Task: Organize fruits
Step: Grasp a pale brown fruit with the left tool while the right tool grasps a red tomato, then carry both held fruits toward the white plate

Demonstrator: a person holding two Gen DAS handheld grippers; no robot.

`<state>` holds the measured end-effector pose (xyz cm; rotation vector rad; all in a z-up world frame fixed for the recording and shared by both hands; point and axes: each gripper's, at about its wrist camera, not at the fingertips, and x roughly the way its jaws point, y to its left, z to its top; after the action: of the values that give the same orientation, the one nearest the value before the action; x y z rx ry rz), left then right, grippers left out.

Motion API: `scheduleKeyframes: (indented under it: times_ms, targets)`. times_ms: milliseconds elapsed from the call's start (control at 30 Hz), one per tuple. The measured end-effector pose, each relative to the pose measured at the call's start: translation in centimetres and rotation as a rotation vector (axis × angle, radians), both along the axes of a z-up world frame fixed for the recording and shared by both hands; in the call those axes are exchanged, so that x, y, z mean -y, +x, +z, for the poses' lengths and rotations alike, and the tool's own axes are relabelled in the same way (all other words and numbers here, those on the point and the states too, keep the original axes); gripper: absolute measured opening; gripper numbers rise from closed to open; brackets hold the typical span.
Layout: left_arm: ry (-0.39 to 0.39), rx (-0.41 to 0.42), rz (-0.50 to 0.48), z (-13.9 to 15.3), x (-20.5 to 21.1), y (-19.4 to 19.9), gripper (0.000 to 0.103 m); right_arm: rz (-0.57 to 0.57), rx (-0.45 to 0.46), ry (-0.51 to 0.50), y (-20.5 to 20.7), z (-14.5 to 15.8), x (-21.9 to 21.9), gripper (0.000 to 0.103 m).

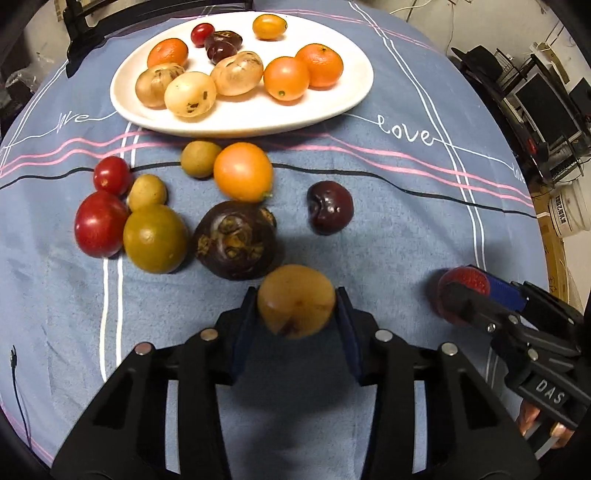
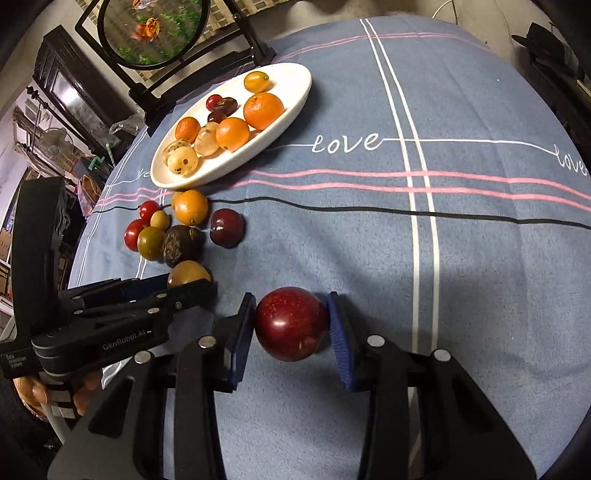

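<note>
Now clamped between the jaws of the left gripper [image 1: 296, 308]: a yellow-brown fruit [image 1: 296, 301], pressed by a blue pad on each side, just above the blue cloth [image 1: 406, 229] on the tabletop. Likewise held in the right gripper [image 2: 291, 326]: a dark red plum [image 2: 291, 323], touched by the left pad, with the right pad close against its other side. No earlier picture, so only the present grip told. Beyond the left gripper, a loose group of fruit on the cloth: a dark purple mangosteen [image 1: 236, 240] nearest, a green-brown fruit [image 1: 155, 238] and a big red tomato [image 1: 99, 224] touching each other on the left, a small red tomato [image 1: 112, 175], two small tan fruits, an orange fruit [image 1: 243, 171], and a dark cherry-like fruit [image 1: 330, 207] lying apart to the right. Farther back, a white oval plate [image 1: 354, 88] with oranges, pale spotted fruits, one small red tomato and a dark fruit. Behind the plate in the right view, a round picture on a black stand [image 2: 155, 33].
</note>
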<state>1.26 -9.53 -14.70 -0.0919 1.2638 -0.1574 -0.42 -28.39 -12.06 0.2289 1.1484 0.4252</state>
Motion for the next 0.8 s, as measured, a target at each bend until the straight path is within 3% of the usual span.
scheduleKeyframes:
  times_ms: [467,633,800]
  targets:
    - [0.188,0.137,-0.089,3.7,-2.4,-3.4,0.042,0.136,0.012,0.011,-2.3,0.8,-5.5,0.04]
    - [0.204,0.184,-0.083,5.3,-4.7,-3.3,0.042,0.156,0.026,0.021,-3.0,1.6,-7.5,0.04]
    - [0.212,0.244,-0.076,7.7,-6.0,-2.4,0.042,0.156,0.097,0.029,-2.4,4.5,-9.0,0.04]
